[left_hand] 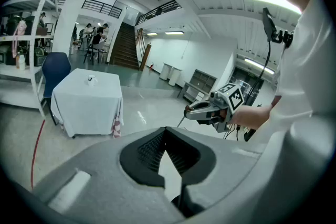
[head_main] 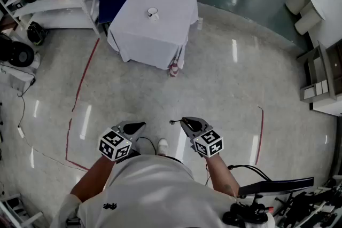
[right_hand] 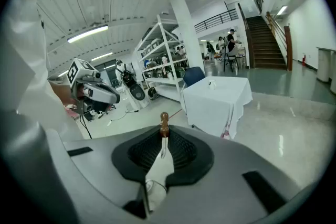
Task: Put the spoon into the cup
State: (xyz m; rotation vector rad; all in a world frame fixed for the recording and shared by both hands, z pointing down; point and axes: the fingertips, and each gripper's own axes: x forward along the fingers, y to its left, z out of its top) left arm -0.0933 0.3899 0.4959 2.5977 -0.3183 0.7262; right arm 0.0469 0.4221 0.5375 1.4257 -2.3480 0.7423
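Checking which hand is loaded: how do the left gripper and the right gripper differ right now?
The right gripper is shut on the spoon, while the left gripper holds nothing. The spoon's brown end pokes past the right gripper's tips; nothing sticks out of the left gripper, whose tips meet directly. Shared: both carry a marker cube, tilt downward, and are well short of the table with the cup.

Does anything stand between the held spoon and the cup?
Nothing visible: only bare floor separates the thin brown-tipped metal spoon in the right gripper from the small white cup on the white-clothed table.
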